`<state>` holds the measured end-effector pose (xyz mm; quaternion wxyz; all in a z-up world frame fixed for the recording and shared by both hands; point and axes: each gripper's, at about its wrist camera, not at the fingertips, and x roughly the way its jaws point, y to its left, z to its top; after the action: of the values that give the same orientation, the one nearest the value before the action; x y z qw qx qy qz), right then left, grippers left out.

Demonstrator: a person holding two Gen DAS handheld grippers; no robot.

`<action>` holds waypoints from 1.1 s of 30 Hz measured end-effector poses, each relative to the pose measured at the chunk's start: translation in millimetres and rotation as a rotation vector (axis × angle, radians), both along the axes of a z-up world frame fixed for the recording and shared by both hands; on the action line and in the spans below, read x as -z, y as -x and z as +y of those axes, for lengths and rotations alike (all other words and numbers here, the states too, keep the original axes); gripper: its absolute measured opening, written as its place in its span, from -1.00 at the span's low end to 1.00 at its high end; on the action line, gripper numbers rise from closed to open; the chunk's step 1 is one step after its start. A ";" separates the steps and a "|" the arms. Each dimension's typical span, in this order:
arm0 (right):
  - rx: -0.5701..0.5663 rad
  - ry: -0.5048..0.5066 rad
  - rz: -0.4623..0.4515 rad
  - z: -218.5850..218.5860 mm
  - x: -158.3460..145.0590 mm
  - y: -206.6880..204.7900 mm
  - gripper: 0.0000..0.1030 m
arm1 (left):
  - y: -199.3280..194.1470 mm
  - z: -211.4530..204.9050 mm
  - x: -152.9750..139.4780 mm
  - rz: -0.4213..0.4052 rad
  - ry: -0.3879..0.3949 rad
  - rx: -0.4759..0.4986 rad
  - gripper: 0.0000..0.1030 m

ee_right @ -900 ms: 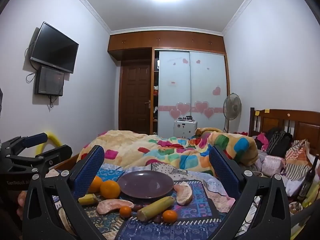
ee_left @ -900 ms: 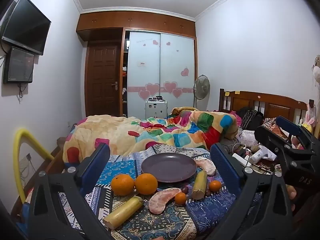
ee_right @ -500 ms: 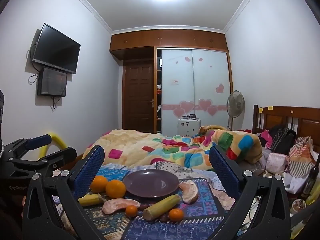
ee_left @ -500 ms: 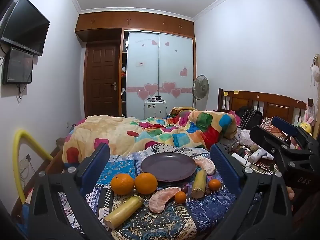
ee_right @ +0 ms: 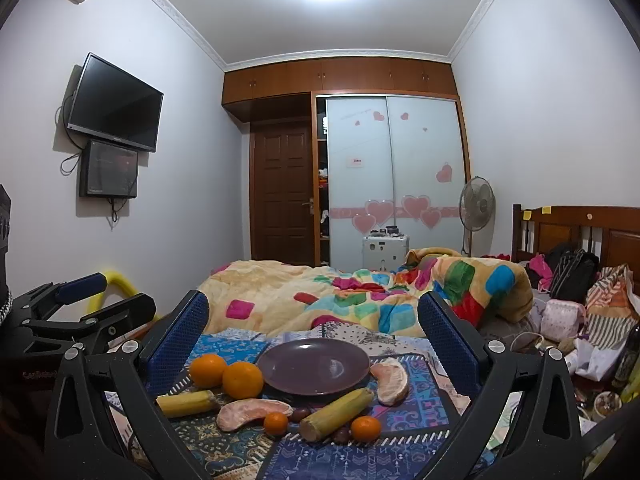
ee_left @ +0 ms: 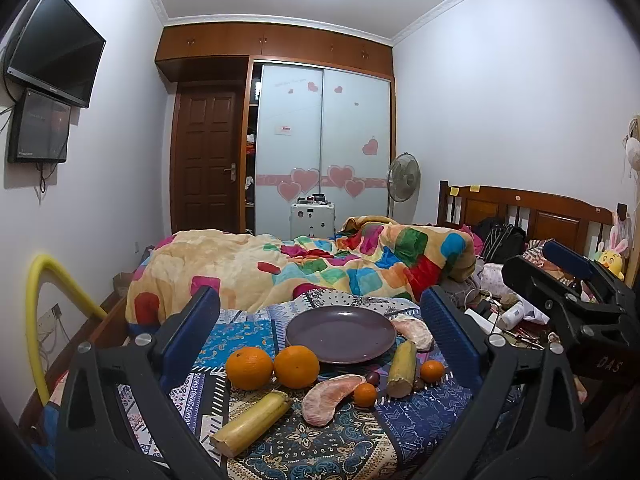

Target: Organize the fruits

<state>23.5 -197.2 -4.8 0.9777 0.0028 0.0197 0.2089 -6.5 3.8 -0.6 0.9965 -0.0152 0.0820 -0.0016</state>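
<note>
An empty purple plate (ee_left: 340, 334) (ee_right: 313, 365) sits on a patterned cloth. In front of it lie two large oranges (ee_left: 249, 368) (ee_right: 243, 379), two yellow sugarcane pieces (ee_left: 252, 422) (ee_right: 338, 407), two peeled pomelo segments (ee_left: 330, 398) (ee_right: 390, 377), two small tangerines (ee_left: 365, 395) (ee_right: 365, 428) and small dark fruits (ee_right: 300, 414). My left gripper (ee_left: 320, 312) is open and empty, held back from the fruit. My right gripper (ee_right: 313, 316) is open and empty, also short of the fruit. Each gripper shows in the other's view, the right one (ee_left: 568, 292) and the left one (ee_right: 80, 308).
The cloth (ee_left: 320, 440) covers a small surface at the foot of a bed with a colourful quilt (ee_left: 320, 264). Clutter with bottles and bags (ee_right: 580, 328) lies to the right. A yellow tube (ee_left: 36, 304) arches at the left. A wardrobe and door stand behind.
Both views have shifted slightly; the right wrist camera has come a little lower and closer to the fruit. No fruit has moved. Both grippers remain open.
</note>
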 end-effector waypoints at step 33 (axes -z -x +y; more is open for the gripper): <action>-0.002 -0.010 0.015 -2.9 0.5 -1.1 1.00 | -1.8 2.8 2.8 0.002 0.004 -0.001 0.99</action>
<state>24.5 -200.1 -5.3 0.9773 0.0091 0.0261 0.2101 -4.7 6.6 -3.5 0.9964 -0.0172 0.0832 -0.0013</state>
